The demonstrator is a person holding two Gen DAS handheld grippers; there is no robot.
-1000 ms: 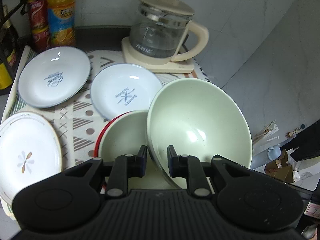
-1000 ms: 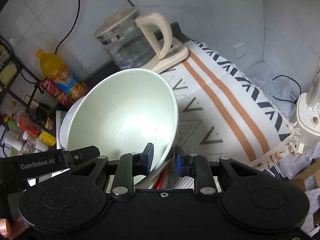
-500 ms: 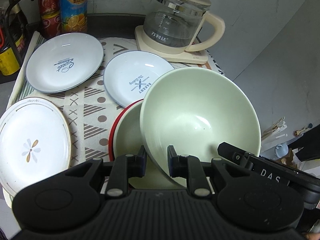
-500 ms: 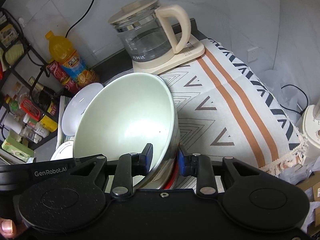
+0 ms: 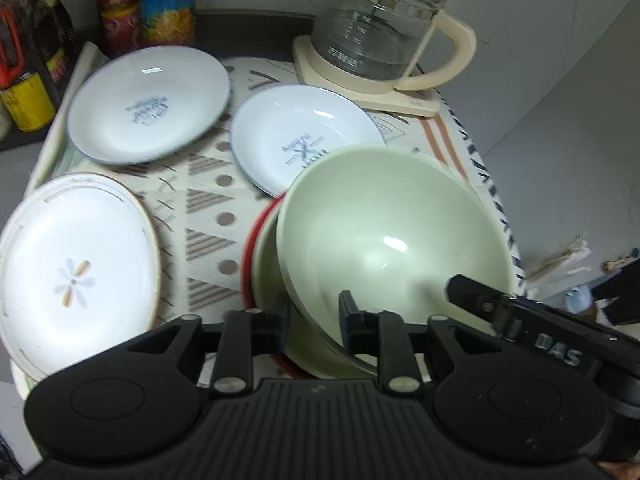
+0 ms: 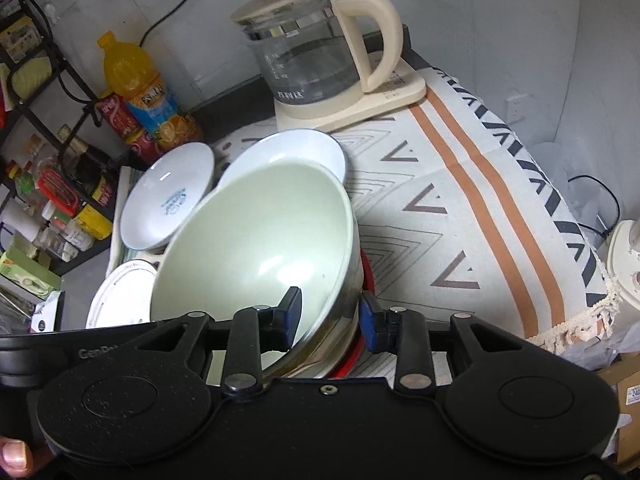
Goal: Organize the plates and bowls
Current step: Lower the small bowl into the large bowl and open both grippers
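The pale green bowl [image 5: 394, 248] sits tilted inside the red-rimmed bowl [image 5: 256, 252] near the front of the patterned cloth [image 5: 200, 208] that covers the surface. It is not yet nested flat: its rim leans up toward the red-rimmed bowl's left side.

Both claws straddle its near rim. The left claw [image 5: 314, 312] has one finger outside the wall and one inside, and its jaws have just been opening; a gap shows on each side of the rim, so it seems to be letting go. The right claw [image 6: 326, 312] is the same, with blue pads [image 6: 291, 307] either side of the rim, jaws just opened further and the rim loose between them.

To finish this step well, I judge the green bowl should settle level in the lower one before either claw lifts away. Open both sides evenly, so that neither pad drags the rim sideways. Withdraw up and back along the fingers, clear of the glazed wall, which looks slippery.

Around the stack lie three plates: the bakery-print plate [image 5: 304, 136] just behind, touching or nearly so, the blue-rimmed plate [image 5: 148, 104] farther left, and the flower plate [image 5: 76, 276] at the front left. A glass kettle [image 5: 380, 28] stands at the back, well apart.
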